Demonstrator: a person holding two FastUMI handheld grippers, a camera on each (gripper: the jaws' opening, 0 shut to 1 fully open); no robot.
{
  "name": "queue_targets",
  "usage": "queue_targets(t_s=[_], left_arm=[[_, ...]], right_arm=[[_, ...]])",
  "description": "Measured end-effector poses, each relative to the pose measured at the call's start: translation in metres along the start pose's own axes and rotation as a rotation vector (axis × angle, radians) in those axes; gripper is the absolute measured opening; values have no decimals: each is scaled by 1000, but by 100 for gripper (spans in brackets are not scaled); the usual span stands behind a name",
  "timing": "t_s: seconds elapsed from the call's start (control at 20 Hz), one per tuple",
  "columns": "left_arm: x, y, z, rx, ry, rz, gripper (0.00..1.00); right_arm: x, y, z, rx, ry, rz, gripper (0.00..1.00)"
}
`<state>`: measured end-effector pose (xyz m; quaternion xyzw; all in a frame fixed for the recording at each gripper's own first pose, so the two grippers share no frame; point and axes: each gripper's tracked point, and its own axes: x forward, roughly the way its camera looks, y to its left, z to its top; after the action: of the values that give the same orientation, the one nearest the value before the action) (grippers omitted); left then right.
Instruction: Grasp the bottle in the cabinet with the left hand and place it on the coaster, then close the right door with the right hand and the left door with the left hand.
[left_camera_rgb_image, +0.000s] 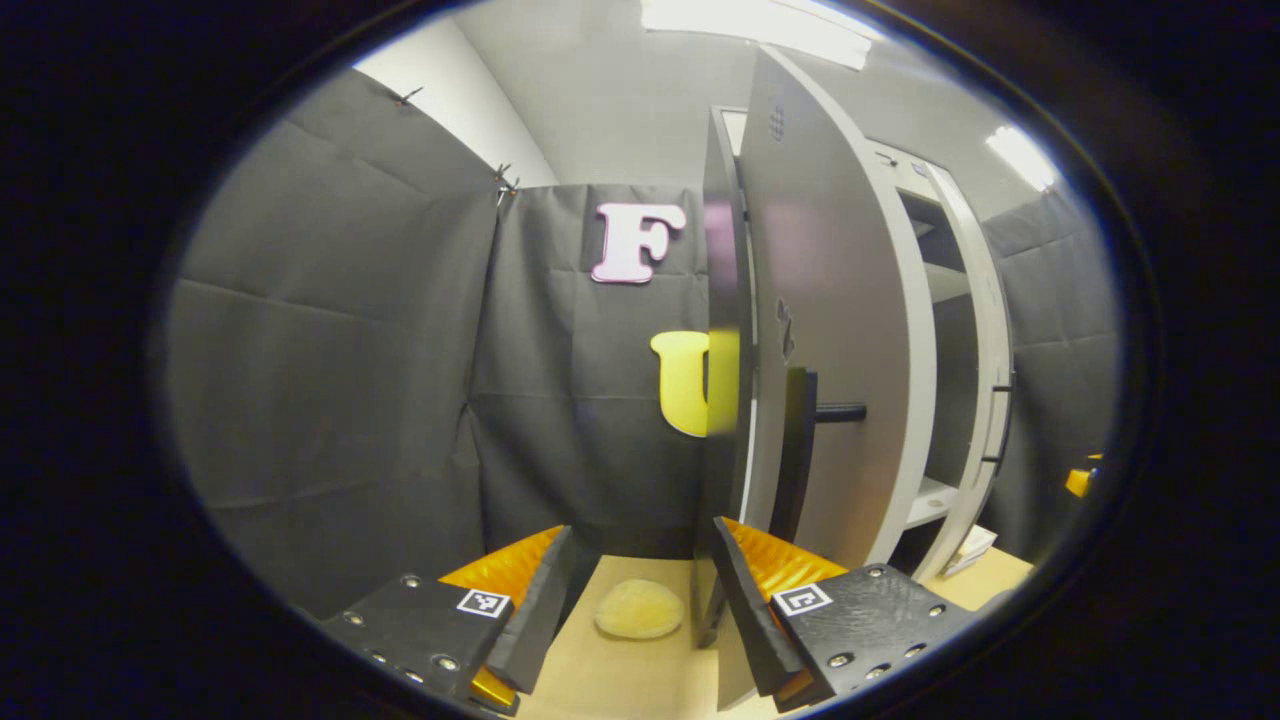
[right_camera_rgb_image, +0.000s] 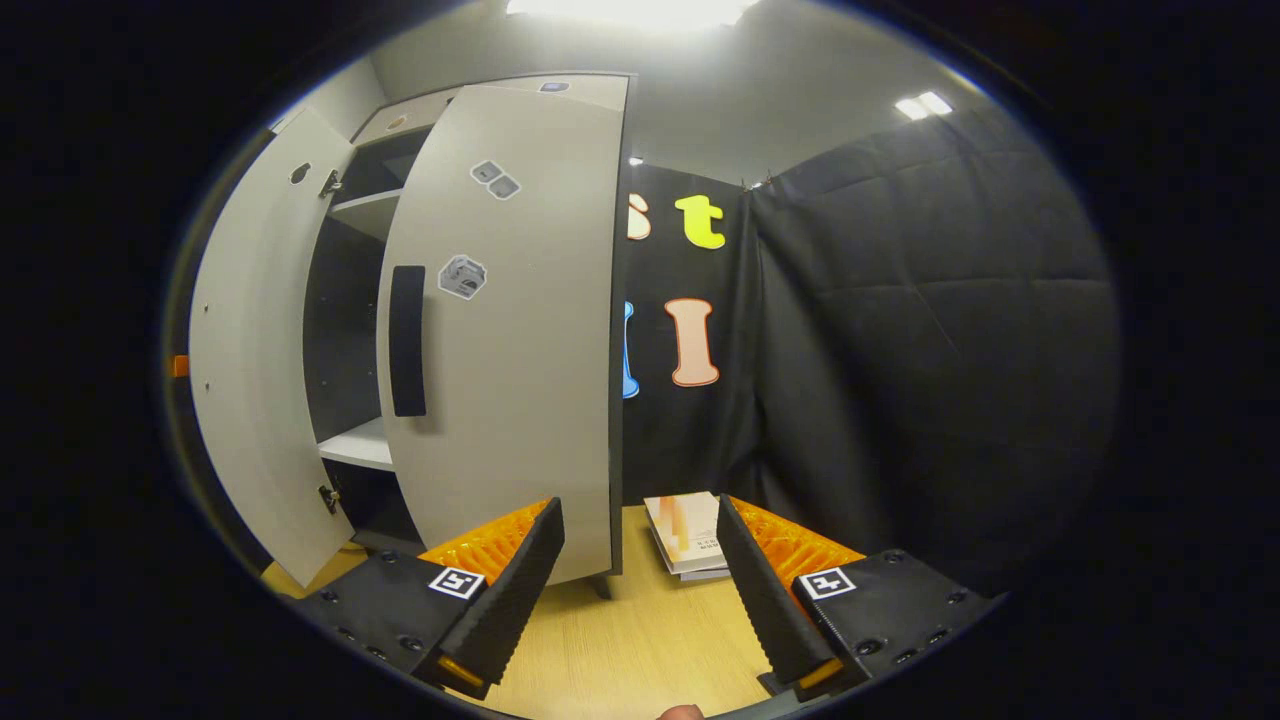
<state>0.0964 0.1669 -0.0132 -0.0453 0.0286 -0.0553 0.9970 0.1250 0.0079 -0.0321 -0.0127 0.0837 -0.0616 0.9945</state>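
A round pale coaster (left_camera_rgb_image: 640, 608) lies on the wooden table (left_camera_rgb_image: 620, 680), its top bare, just ahead of my left gripper (left_camera_rgb_image: 642, 528), which is open and holds nothing. The cabinet's left door (left_camera_rgb_image: 840, 300) stands open with its near edge toward me, close beside the right-hand finger; its black handle (left_camera_rgb_image: 800, 440) is just above that finger. In the right gripper view, the right door (right_camera_rgb_image: 520, 330) is partly open and its black handle (right_camera_rgb_image: 407, 340) faces me. My right gripper (right_camera_rgb_image: 638, 503) is open and empty, short of that door's lower corner.
White shelves (right_camera_rgb_image: 352, 445) show inside the cabinet between the doors. The left door's inner face (right_camera_rgb_image: 250, 350) stands far left. A stack of books (right_camera_rgb_image: 690, 535) lies on the table (right_camera_rgb_image: 640, 640) against the cloth wall. A fingertip (right_camera_rgb_image: 683, 712) pokes in at the bottom.
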Motion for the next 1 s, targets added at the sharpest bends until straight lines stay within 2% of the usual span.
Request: queue_targets(t_s=[0.15, 1.0], left_arm=[[-1, 5, 2, 42, -13, 2, 80], [3, -22, 8, 43, -20, -54, 80]], right_arm=[[-4, -17, -5, -16, 8, -19, 98], [-13, -61, -13, -13, 20, -19, 98]])
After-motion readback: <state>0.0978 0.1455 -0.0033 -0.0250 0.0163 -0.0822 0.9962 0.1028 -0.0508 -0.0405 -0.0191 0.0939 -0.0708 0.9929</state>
